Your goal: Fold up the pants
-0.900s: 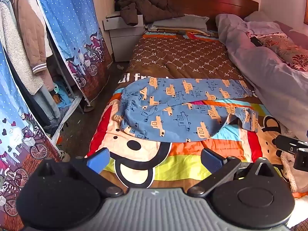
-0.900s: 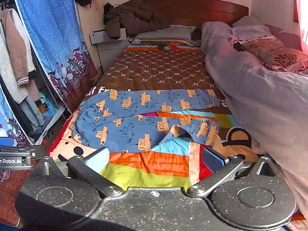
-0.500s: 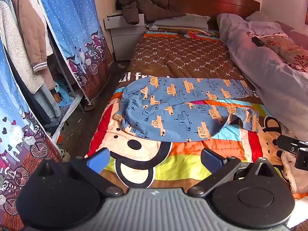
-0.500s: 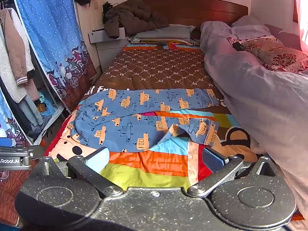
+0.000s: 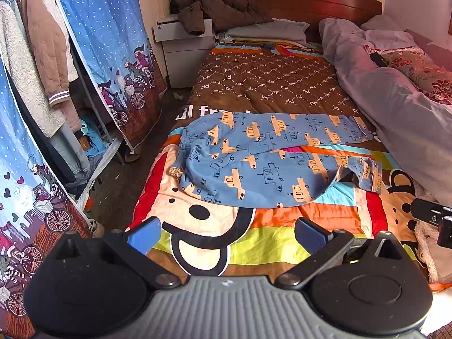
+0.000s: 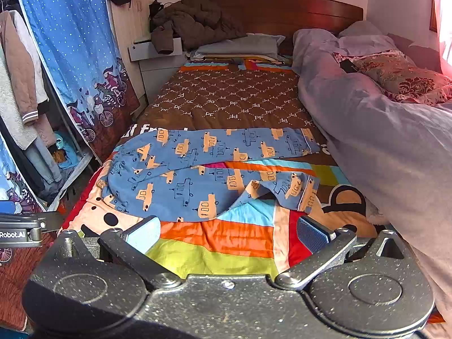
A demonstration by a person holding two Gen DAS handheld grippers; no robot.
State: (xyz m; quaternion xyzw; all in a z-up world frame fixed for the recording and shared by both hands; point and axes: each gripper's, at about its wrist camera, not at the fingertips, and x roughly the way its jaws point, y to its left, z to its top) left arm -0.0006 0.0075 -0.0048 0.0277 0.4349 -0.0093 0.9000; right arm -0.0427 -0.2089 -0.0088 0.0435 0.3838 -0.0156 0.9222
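On the striped cartoon bedspread [image 5: 254, 243], blue car-print cotton pants [image 5: 262, 158] lie rumpled; both my grippers, left gripper [image 5: 226, 233] and right gripper [image 6: 228, 233], gape empty. Risk: pinching bedspread along with pants.

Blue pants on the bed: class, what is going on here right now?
A person holds a gripper in each hand above the near end of the bed. The left gripper and right gripper are both open and hold nothing. The blue pants lie unfolded across the striped blanket, legs apart, the nearer cuff rumpled.

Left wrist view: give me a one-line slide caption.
Open left claw hovers short of blue car-print pants spread unfolded across the colourful bedspread.
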